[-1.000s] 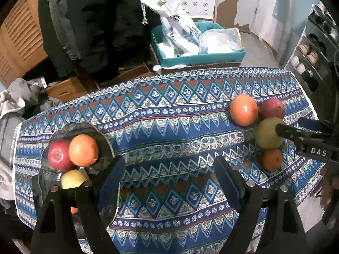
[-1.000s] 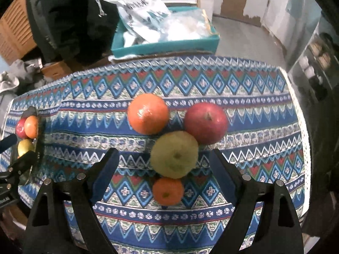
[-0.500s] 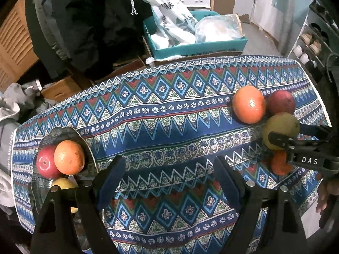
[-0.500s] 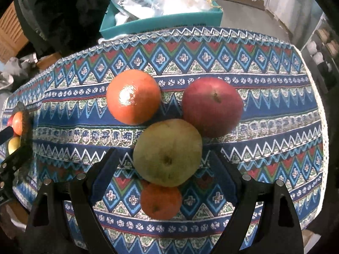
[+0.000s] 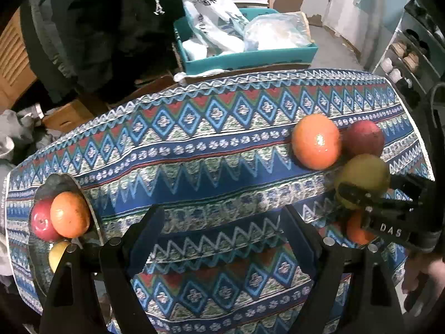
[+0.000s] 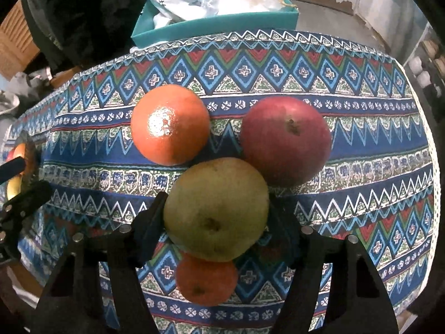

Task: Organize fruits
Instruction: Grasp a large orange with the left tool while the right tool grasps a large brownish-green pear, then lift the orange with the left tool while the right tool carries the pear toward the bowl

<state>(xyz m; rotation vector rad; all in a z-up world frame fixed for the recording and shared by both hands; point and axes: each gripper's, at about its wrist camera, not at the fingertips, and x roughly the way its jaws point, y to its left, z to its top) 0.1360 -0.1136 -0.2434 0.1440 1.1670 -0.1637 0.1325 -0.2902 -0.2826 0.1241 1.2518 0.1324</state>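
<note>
Gripping the green pear (image 6: 215,208) at its widest belly suits you best: your right gripper (image 6: 215,217) already has its fingers spread on either side of it, touching or nearly so. Expect it firm, smooth, fairly heavy and prone to roll; squeeze gently. It sits near right on the tablecloth (image 6: 361,167), among loose fruit. Far left, the glass plate (image 5: 59,179) holds three fruits. Your left gripper (image 5: 219,231) hangs spread, empty.

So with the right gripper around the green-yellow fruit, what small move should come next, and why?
Probably close the right gripper on the green-yellow fruit. Its fingers already flank the fruit on both sides, and whether they touch it is unclear. The fruit sits against the red apple and above the small orange, so squeeze before lifting.
</note>
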